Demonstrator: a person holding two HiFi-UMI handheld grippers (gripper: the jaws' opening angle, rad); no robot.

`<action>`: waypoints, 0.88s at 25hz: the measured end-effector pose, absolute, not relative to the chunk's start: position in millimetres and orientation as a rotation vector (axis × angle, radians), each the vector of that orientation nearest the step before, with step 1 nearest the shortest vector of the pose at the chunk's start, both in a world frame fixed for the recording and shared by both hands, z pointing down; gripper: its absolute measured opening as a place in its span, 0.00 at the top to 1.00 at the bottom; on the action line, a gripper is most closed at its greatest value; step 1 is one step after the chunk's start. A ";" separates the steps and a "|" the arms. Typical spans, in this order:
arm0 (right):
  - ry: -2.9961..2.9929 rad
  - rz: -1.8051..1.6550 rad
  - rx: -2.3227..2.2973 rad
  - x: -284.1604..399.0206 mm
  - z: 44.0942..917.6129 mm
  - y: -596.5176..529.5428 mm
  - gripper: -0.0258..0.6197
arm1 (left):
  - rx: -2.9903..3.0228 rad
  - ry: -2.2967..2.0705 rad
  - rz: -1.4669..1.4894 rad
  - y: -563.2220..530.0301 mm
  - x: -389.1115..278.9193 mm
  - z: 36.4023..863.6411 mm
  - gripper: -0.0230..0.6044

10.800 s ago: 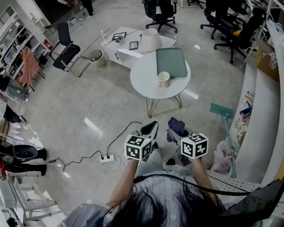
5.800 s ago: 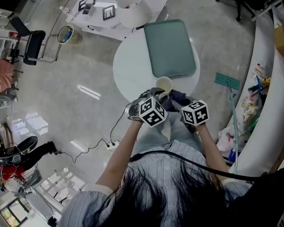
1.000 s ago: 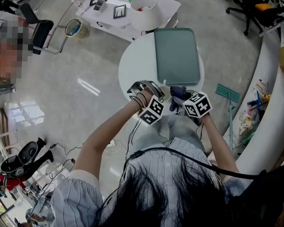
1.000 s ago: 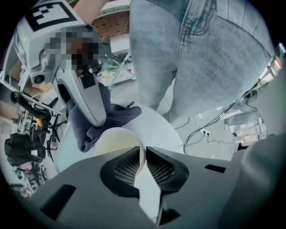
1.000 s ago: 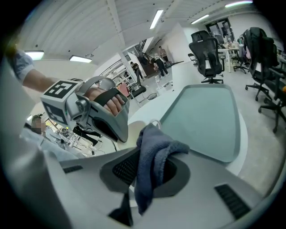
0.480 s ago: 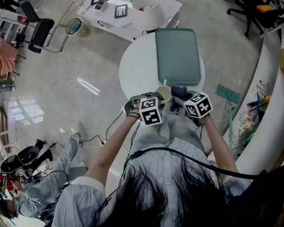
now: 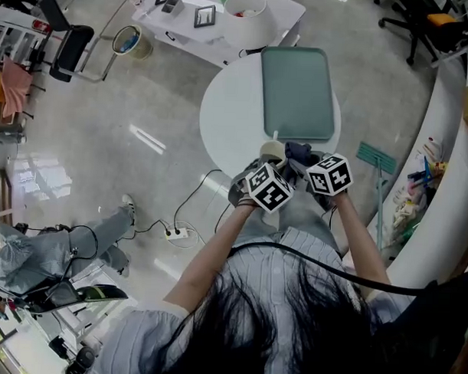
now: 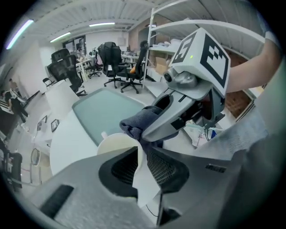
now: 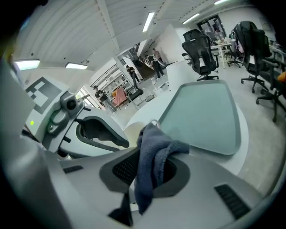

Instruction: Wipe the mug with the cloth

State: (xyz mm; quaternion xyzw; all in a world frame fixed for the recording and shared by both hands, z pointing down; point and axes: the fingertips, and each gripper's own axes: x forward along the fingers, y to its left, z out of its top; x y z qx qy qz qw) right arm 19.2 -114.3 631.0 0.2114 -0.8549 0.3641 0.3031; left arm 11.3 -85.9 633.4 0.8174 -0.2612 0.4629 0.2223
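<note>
Over the near edge of the round table (image 7: pixel 229 117), your left gripper (image 8: pixel 142 156) clamps the wall of the cream mug (image 8: pixel 115 145). Your right gripper (image 9: pixel 152 157) pinches the dark blue cloth (image 9: pixel 149 179) at its rim, near the green tray (image 7: pixel 297 92).

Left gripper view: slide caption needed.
Left gripper grips rim of cream mug; right gripper holds dark blue cloth at it.
</note>
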 end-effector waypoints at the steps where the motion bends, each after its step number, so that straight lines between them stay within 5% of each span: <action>1: -2.266 0.968 0.562 18.4 630.4 -114.8 0.84 | 2.245 -0.738 1.288 -87.3 10.9 636.4 0.89; 12: -2.270 0.967 0.558 17.3 629.4 -112.9 0.84 | 2.317 -0.688 1.505 -84.6 4.8 659.1 0.89; 22: -2.271 0.932 0.513 14.3 626.1 -110.1 0.84 | 2.551 -0.203 1.767 -64.0 -12.4 662.9 0.89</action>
